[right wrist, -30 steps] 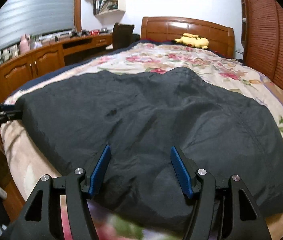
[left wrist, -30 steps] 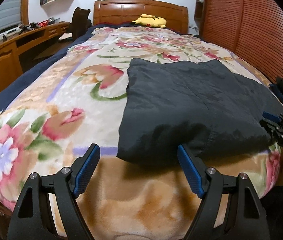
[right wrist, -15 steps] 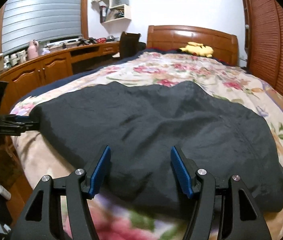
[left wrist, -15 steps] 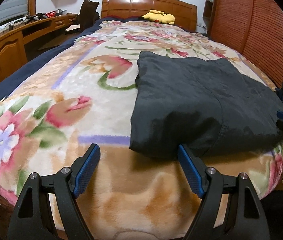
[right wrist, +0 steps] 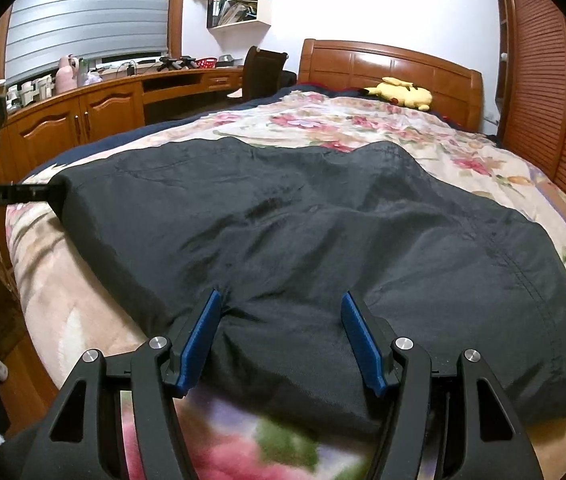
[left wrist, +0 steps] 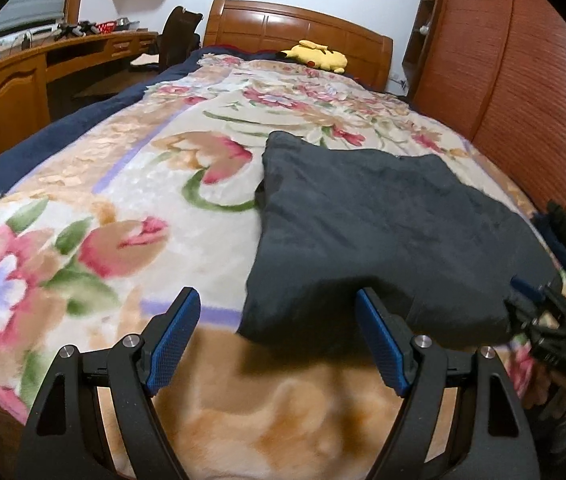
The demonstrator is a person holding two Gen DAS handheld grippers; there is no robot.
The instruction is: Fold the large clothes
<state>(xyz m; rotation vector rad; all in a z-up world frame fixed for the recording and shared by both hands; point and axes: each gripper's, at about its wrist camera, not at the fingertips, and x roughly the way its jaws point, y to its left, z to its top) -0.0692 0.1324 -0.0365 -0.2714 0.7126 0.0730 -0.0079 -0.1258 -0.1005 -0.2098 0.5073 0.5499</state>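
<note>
— Dark padded jacket (right wrist: 323, 248): where does it lie?
— Flat on the floral blanket (left wrist: 131, 184), at the foot end of the bed, well short of the yellow plush toy (right wrist: 401, 94) by the headboard.
— And the left tongs (left wrist: 279, 344)?
— Level, spread wide and empty, at the jacket's near corner.
— The right tongs (right wrist: 281, 340)?
— Low, spread wide, pads pressing into the jacket's near edge, clamping nothing.

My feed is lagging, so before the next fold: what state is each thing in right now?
Left gripper: jaws open, at the garment's near left corner.
Right gripper: jaws open, over the garment's near edge.
Dark garment: folded, flat on the blanket.
Floral blanket: spread over the bed.
Yellow plush: lying by the headboard.
</note>
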